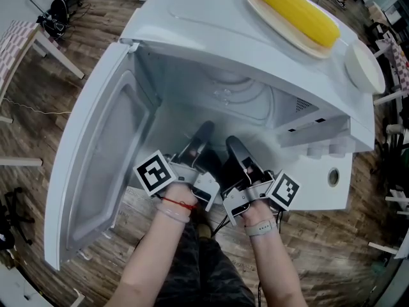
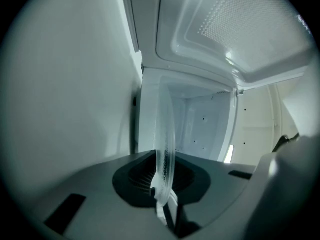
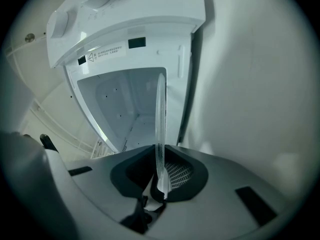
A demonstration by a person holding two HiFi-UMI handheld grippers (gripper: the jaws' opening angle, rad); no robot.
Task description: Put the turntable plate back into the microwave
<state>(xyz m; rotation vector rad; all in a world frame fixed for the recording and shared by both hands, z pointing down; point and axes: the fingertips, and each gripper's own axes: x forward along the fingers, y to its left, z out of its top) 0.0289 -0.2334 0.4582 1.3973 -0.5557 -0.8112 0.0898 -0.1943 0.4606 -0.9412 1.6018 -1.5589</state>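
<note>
Turntable plate (image 2: 165,139) – near rim pinched by jaws of left gripper (image 2: 162,186) and right gripper (image 3: 161,181), held inside open microwave (image 1: 211,24) cavity. Should be kept level, lowered evenly w/ both, centred on cavity floor before release.

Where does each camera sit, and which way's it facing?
Head view: on the head, looking steeply down at the microwave; forearms, left claw, right claw show.
Left gripper view: on the left claw, facing into the cavity; its jaws pinch the plate.
Right gripper view: on the right claw, facing likewise; jaws pinch the plate.
Shared: plate, cavity.
</note>
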